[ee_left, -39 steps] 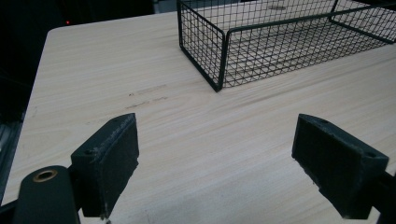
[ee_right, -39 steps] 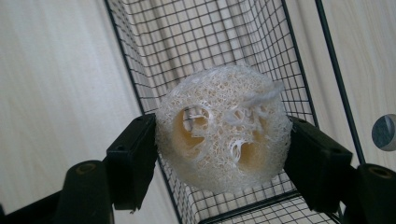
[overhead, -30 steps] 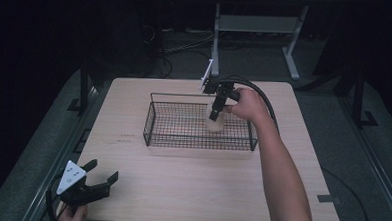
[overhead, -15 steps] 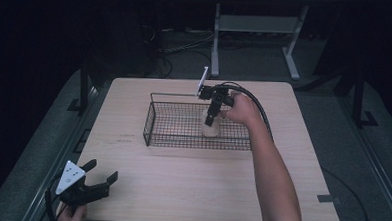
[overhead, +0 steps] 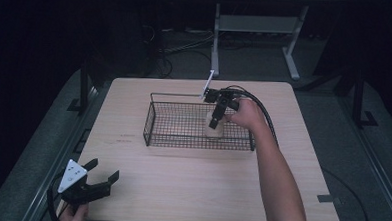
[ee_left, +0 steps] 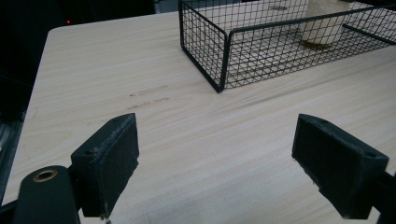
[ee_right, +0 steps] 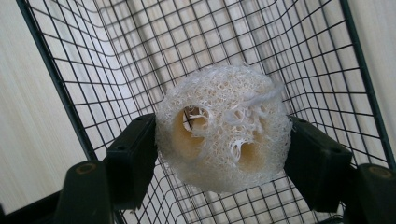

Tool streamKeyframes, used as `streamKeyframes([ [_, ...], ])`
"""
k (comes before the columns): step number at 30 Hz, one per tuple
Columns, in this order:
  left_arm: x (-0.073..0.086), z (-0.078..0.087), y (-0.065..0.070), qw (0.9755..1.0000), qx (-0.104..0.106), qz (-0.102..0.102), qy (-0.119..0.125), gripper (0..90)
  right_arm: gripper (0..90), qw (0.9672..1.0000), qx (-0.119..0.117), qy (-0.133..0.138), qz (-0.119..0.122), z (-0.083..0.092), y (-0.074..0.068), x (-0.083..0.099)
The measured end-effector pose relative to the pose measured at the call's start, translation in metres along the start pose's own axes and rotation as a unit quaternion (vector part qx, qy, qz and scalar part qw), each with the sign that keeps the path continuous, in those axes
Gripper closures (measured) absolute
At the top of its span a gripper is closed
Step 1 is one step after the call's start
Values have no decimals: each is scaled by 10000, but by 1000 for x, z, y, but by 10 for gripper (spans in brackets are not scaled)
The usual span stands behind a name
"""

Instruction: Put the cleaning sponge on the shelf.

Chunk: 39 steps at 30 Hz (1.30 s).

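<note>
A pale, fibrous loofah piece (ee_right: 223,122) with two round holes sits between my right gripper's (ee_right: 225,161) jaws, which are shut on both its sides. In the high view the right gripper (overhead: 214,123) points down into the black wire basket (overhead: 182,140) at its right part, and the loofah (overhead: 214,132) is low, near the basket's floor. My left gripper (overhead: 105,167) rests at the table's near left corner, open, nothing between its jaws. The left gripper view shows that gripper (ee_left: 215,163) facing the basket (ee_left: 219,60) and the loofah (ee_left: 322,29) across bare wood.
The light wooden table (overhead: 205,191) carries the basket in its far middle. A black cable (overhead: 264,113) loops from the right gripper over the person's hand. A metal stand (overhead: 257,28) and cables lie on the dark floor behind the table.
The right gripper has come down deeper into the basket with the loofah in it. The left gripper has stayed put.
</note>
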<state>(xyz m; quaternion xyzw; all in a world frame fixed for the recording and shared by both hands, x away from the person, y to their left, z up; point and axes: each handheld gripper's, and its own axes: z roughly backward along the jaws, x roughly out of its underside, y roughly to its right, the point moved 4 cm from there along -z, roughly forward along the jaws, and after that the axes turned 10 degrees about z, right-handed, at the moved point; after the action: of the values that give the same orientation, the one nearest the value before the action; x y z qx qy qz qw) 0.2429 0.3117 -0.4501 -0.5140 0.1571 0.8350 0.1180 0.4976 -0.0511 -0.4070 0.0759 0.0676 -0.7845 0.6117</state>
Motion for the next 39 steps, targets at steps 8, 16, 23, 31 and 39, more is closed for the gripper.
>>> streamKeyframes([
  [8,0,0,0,10000,8,6,8,141,293,9999,-58,139,-60,-8,0,3],
  [16,0,1,-1,10000,-5,7,29,140,238,10000,-49,52,-17,-11,-2,4],
  [23,0,1,1,10000,23,-18,11,141,189,9997,-62,238,-86,1,-2,5],
  [31,0,1,1,10000,7,-18,14,140,182,9994,-36,329,-135,19,-6,13],
  [39,1,1,2,10000,20,-27,1,140,175,9986,-56,528,16,36,-18,17],
])
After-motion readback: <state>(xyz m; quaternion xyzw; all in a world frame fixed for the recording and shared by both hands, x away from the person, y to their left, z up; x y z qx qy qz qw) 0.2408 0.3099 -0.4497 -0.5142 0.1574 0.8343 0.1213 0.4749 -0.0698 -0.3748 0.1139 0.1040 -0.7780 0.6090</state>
